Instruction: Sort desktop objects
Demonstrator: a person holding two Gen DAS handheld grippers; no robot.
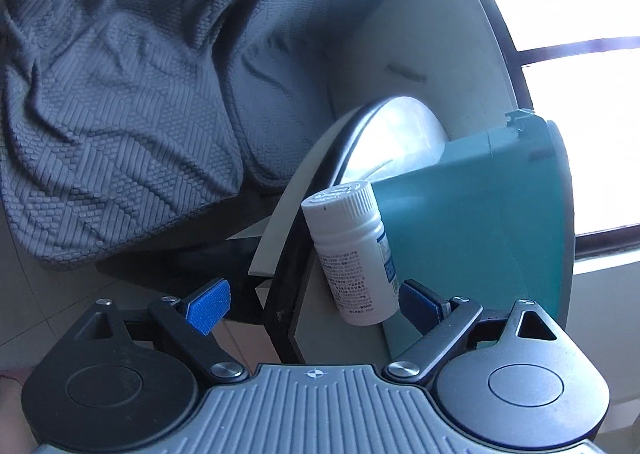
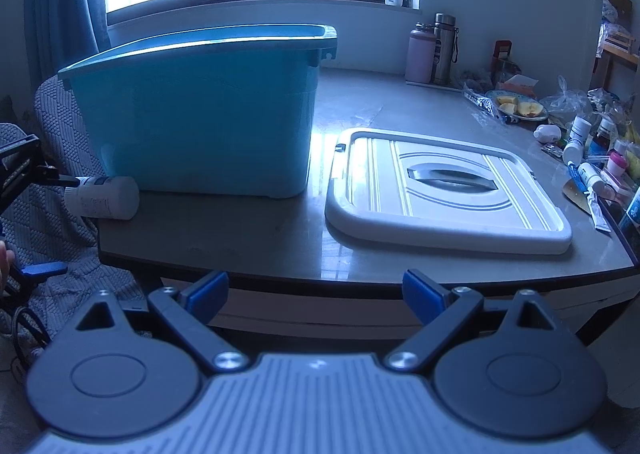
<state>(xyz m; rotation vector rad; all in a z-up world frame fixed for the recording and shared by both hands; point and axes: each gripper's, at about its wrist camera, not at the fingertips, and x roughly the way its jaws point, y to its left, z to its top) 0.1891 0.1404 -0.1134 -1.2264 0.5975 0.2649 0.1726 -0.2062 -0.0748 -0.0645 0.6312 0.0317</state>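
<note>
A white pill bottle (image 1: 352, 254) with a ribbed cap lies against the teal storage bin (image 1: 480, 222) at the table's left corner. My left gripper (image 1: 316, 302) is open, rolled sideways; its right pad (image 1: 420, 300) sits beside the bottle's base, the left pad (image 1: 210, 304) stays well apart. The right wrist view shows the same bottle (image 2: 106, 198) lying on its side next to the bin (image 2: 200, 110), with the left gripper's finger at its cap. My right gripper (image 2: 316, 294) is open and empty in front of the table edge.
The bin's white lid (image 2: 444, 190) lies flat on the grey table (image 2: 240, 238). Several small bottles and tubes (image 2: 580, 158) crowd the right edge. Two flasks (image 2: 432, 50) stand by the window. A grey knitted blanket (image 1: 120, 94) covers a seat left of the table.
</note>
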